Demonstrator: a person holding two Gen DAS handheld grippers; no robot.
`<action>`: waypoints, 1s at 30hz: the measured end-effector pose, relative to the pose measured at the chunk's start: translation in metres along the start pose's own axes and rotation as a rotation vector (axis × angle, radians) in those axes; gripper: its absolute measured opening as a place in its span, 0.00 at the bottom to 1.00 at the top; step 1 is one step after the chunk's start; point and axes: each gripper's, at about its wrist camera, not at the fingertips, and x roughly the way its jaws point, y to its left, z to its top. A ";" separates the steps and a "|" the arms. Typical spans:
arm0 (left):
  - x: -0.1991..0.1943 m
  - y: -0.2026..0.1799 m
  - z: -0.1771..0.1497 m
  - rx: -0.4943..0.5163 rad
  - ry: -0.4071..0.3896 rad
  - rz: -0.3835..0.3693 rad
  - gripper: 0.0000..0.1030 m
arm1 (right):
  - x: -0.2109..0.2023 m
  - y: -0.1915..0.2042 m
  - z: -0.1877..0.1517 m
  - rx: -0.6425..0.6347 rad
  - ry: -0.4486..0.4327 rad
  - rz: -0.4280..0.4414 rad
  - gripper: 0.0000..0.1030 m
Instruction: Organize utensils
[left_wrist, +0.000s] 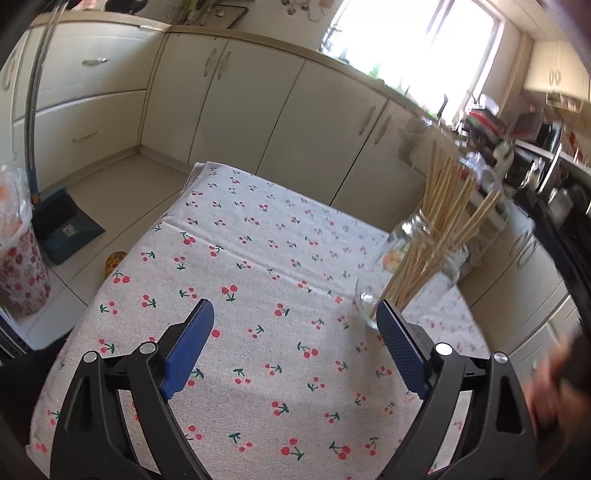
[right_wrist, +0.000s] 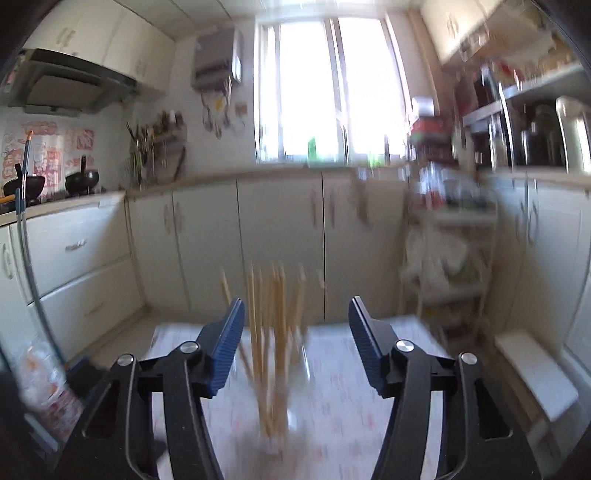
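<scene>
Cherry-print tablecloth (left_wrist: 258, 258) nearest, cream kitchen cabinets (left_wrist: 258, 110) beyond.

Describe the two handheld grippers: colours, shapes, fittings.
The left gripper and the right gripper look alike: black skeletal linkage arms with triangular cut-outs, round silver pivot bolts, and flat blue finger pads with a ribbed, textured face. No cables or markings show. A blurred hand appears at the edge; no sleeve visible.

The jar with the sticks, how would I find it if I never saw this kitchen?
Find the table with the cherry-print cloth. Near its right edge stands a clear glass jar. It alone holds a fan of pale wooden chopsticks.
</scene>
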 end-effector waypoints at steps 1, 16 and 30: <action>-0.001 -0.005 -0.001 0.030 0.017 0.025 0.84 | -0.003 -0.004 -0.005 0.009 0.054 -0.002 0.66; -0.076 -0.037 -0.009 0.226 0.139 0.161 0.91 | -0.061 -0.054 -0.070 0.190 0.518 -0.025 0.84; -0.172 -0.050 -0.020 0.275 0.135 0.172 0.92 | -0.143 -0.043 -0.048 0.188 0.533 0.019 0.91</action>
